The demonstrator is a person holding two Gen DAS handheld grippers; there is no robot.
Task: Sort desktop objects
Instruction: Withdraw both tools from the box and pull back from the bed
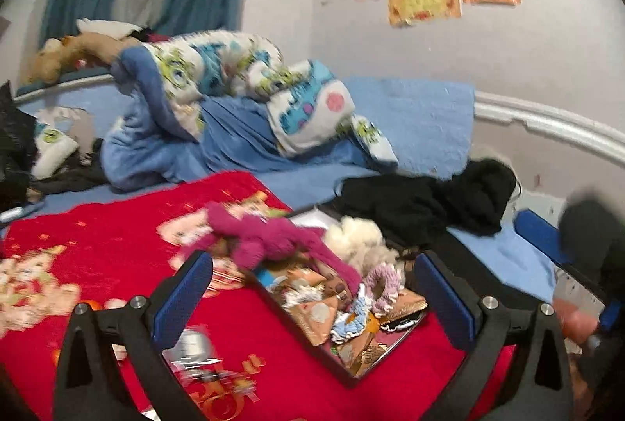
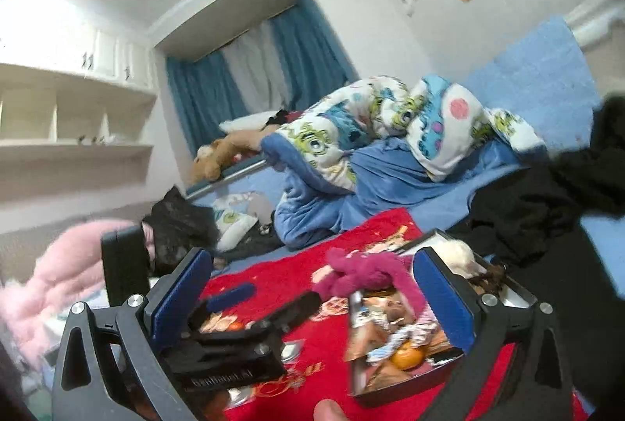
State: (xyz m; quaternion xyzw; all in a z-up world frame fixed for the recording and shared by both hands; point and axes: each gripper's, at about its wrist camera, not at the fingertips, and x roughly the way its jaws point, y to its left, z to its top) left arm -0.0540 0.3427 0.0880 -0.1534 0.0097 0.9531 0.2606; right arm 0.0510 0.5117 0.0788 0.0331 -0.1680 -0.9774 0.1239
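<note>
Both the left tool (image 1: 312,288) and right tool (image 2: 312,284) are hovering wide and empty over the nearly full black tray (image 1: 297,335) on the red blanket (image 1: 117,225), where a silver wrapper (image 1: 195,346) is lying unsorted.

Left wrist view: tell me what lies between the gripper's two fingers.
The open left gripper frames the cluttered tray: snack packets, knitted scrunchies, and the magenta plush toy draped over its far edge onto the red blanket.
</note>
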